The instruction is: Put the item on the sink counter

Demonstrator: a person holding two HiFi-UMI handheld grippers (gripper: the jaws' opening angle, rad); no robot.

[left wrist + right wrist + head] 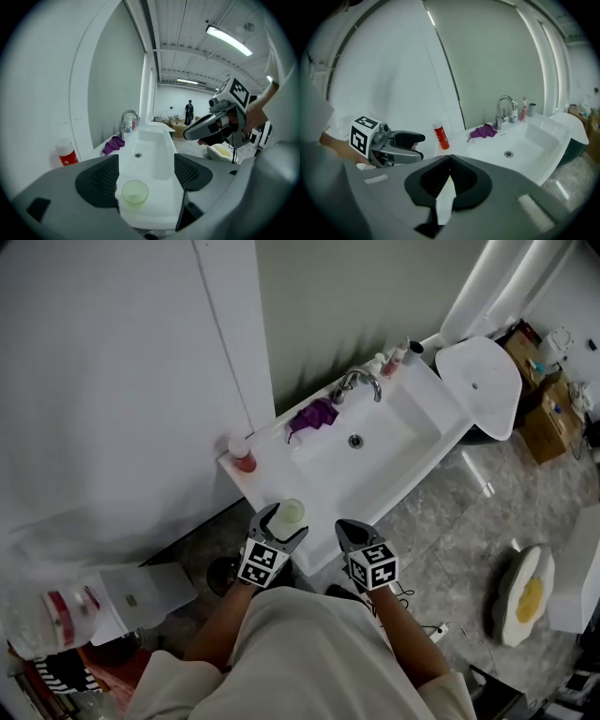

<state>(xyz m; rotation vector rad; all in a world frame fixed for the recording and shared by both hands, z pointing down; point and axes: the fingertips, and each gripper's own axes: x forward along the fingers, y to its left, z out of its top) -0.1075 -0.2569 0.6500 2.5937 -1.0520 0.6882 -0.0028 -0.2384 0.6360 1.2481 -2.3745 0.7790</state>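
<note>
Cup point(135, 192), round and translucent green, sits on glossy counter point(159, 199).

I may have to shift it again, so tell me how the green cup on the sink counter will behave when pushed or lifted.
The green cup looks thin, translucent and seemingly empty, so it is probably light and easily tipped. Being round, it would likely roll if knocked over. It stands near the front edge of the sink counter, so a push might send it off.

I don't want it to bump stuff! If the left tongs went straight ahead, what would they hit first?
Probably the pale green cup on the sink counter, sitting just ahead between the open left tongs; depth is hard to judge.
</note>
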